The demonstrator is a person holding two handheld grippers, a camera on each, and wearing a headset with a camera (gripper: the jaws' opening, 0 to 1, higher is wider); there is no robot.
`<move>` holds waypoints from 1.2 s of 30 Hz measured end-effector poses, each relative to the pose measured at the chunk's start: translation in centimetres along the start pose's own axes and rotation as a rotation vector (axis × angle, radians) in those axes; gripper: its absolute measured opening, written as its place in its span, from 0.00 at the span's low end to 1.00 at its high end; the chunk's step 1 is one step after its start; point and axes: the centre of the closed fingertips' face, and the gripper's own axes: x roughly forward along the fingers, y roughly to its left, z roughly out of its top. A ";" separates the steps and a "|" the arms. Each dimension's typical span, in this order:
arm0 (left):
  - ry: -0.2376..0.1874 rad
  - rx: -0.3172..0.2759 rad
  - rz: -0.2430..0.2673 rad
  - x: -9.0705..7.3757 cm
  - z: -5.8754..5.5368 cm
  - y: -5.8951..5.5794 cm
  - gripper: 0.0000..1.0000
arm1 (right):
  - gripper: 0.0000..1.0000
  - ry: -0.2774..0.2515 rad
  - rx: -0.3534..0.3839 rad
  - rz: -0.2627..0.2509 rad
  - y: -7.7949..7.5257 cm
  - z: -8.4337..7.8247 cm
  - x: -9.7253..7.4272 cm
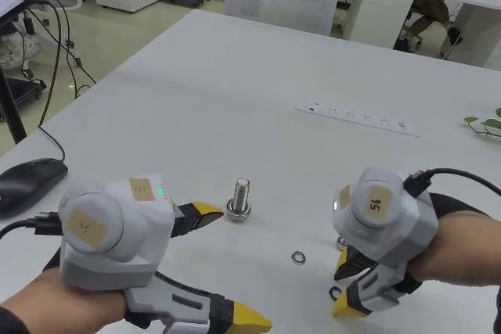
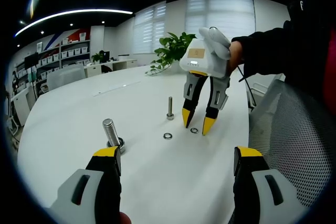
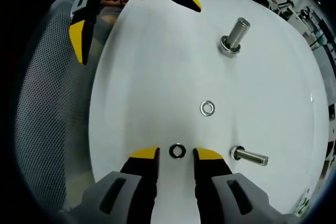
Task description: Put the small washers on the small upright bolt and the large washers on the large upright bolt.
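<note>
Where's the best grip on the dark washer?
Opposite edges of the rim, coming straight down: the dark washer lies flat on the table, too thin for a side approach. The right gripper has its jaws either side of it, open.

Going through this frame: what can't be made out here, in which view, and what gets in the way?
- Head view: the small bolt is almost wholly hidden behind the right gripper.
- Head view: the dark washer is mostly covered by the right tongs. No view settles whether they touch it.
- All views: any washers at the foot of the large bolt are too small to count.
- Head view: the bottom edge cuts off the left gripper.
</note>
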 end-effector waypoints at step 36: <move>0.004 -0.003 0.003 0.0 -0.1 0.1 0.89 | 0.13 0.019 -0.019 -0.012 -0.2 0.0 0.1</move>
